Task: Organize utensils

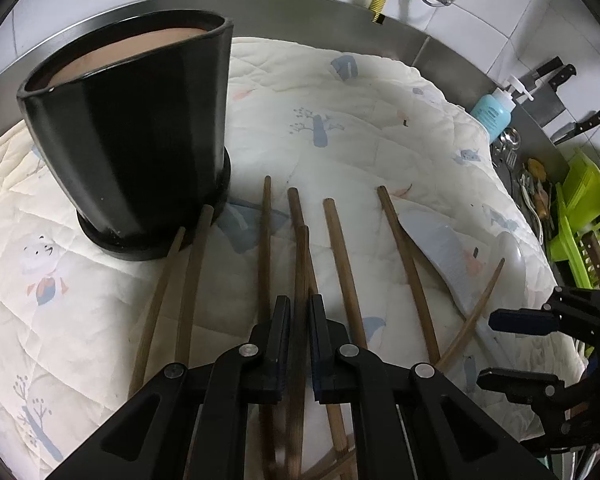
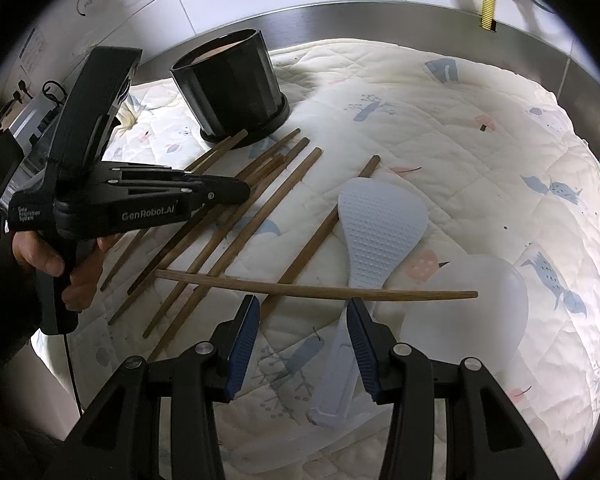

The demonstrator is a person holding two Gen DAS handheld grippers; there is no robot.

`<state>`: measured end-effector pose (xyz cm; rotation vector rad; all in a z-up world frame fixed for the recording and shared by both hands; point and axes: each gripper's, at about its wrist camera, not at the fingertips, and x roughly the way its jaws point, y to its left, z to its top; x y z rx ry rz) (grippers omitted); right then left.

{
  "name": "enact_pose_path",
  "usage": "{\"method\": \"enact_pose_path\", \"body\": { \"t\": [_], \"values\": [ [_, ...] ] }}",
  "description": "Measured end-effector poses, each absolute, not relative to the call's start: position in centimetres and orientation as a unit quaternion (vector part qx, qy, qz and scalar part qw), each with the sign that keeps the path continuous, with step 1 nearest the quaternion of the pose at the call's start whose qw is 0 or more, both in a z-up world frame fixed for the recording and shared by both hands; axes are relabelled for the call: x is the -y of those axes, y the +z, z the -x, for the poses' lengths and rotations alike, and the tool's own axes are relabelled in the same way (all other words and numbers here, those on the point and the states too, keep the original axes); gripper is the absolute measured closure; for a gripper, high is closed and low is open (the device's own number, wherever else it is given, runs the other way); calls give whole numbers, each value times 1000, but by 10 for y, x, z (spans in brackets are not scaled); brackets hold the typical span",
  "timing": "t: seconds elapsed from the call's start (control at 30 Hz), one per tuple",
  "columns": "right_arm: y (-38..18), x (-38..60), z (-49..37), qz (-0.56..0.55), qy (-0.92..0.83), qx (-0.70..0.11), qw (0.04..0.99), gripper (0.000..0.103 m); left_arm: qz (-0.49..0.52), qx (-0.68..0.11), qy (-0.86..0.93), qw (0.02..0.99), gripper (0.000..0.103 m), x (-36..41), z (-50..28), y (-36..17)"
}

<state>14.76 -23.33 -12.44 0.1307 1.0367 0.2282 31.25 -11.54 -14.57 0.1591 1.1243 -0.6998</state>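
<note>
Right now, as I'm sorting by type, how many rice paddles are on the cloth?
2: a grey-blue paddle right of the wooden sticks, and a white paddle right beside it. None seems hidden.

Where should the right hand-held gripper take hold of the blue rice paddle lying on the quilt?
Probably the blue rice paddle by its narrow handle, from above. The handle lies flat, pointing toward the right hand-held gripper; the head is too broad, and a loose chopstick crosses its neck.

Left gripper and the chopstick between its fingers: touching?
Touching. In the left wrist view the left gripper has both pads shut on the chopstick.
</note>
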Motion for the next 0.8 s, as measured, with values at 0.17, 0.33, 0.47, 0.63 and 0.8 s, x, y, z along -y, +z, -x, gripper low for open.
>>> {"method": "enact_pose_path", "body": {
  "t": [0.17, 0.33, 0.47, 0.63, 0.8],
  "values": [
    [-123, 233, -148, -60, 110, -494, 861, 53, -103, -522, -312, 787, 93, 124, -318, -150],
    [-121, 233, -148, -52, 115, -492, 861, 53, -97, -513, -311, 794, 96, 125, -316, -151],
    [-117, 226, -150, -15, 132, -490, 861, 53, -73, -509, -315, 798, 96, 116, -313, -141],
    [-112, 208, -156, 48, 184, -484, 854, 53, -32, -495, -320, 807, 96, 98, -310, -119],
    [-112, 186, -161, 140, 255, -482, 827, 53, 0, -485, -315, 816, 96, 76, -303, -99]
  ]
}}
